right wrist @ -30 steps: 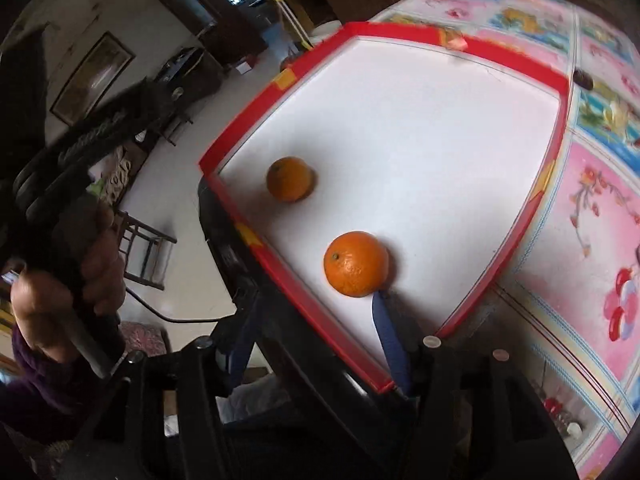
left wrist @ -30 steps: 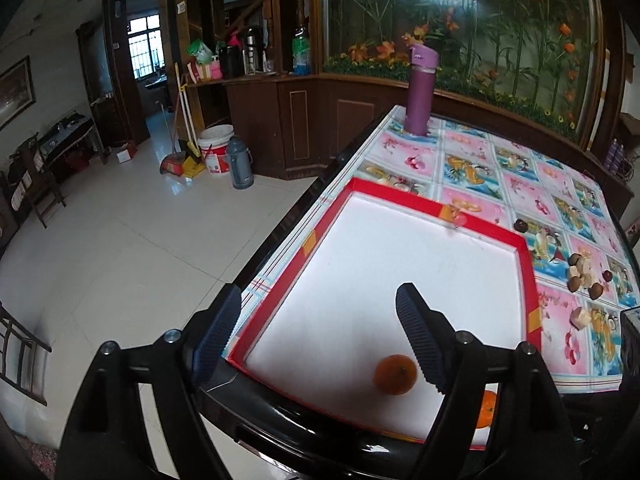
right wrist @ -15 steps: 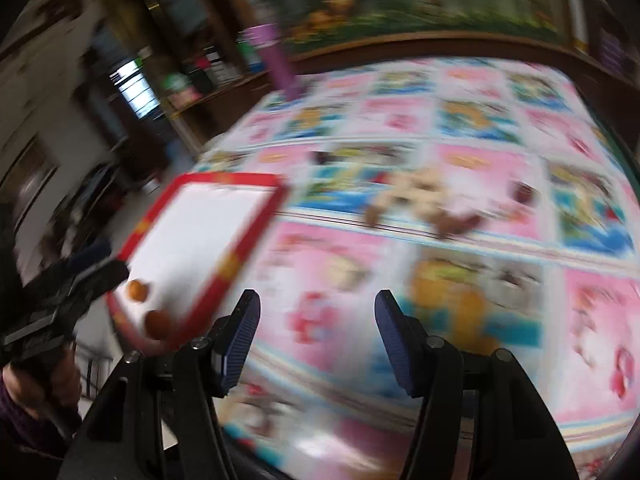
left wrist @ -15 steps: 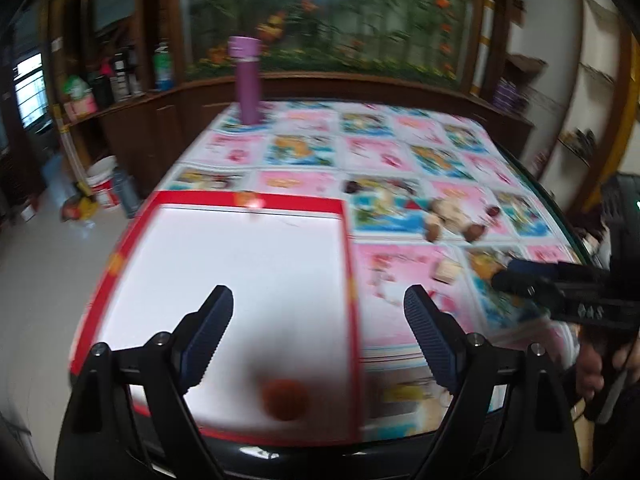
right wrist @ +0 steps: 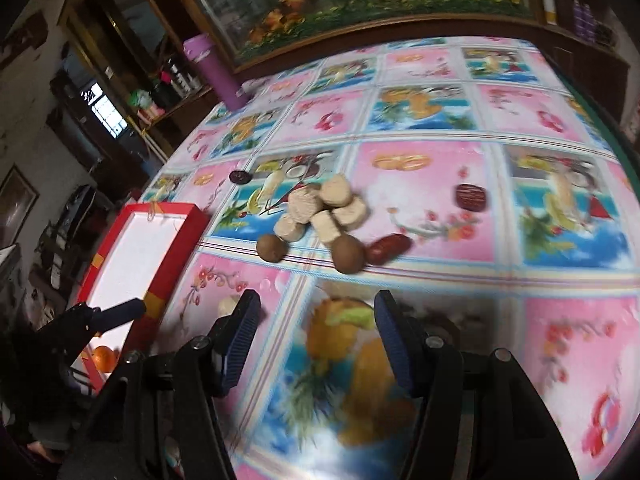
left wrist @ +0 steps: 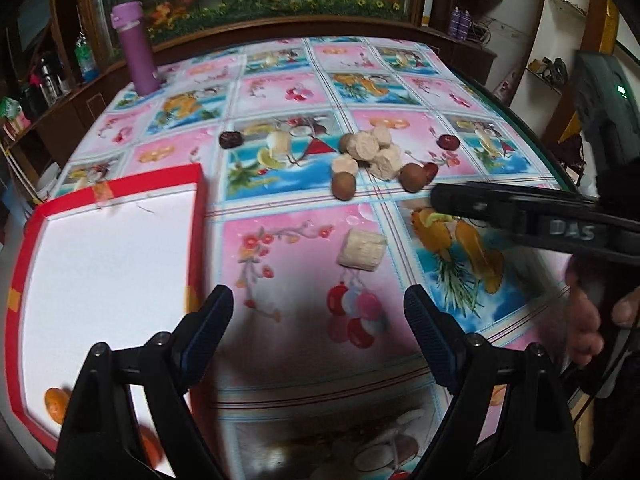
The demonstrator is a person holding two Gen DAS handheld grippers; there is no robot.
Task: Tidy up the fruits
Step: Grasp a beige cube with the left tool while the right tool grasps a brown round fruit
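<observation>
Sitting in red tray point(left wrist: 196, 216): two oranges point(left wrist: 56, 402); lying loose on surface point(left wrist: 288, 248): heaped fruits point(right wrist: 320, 216); hovering agape, empty: left claw point(left wrist: 318, 330), right claw point(right wrist: 316, 334).

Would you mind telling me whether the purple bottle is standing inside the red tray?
No, the purple bottle stands upright on the tablecloth near the far edge, well apart from the red tray.

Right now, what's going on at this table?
A person is sorting fruit with a handheld gripper in each hand. Both the left gripper and right gripper are open and empty, above the patterned tablecloth. Two oranges lie in the red-rimmed tray. A cluster of brown fruits, pale chunks and dark red dates waits on the cloth ahead.
</observation>
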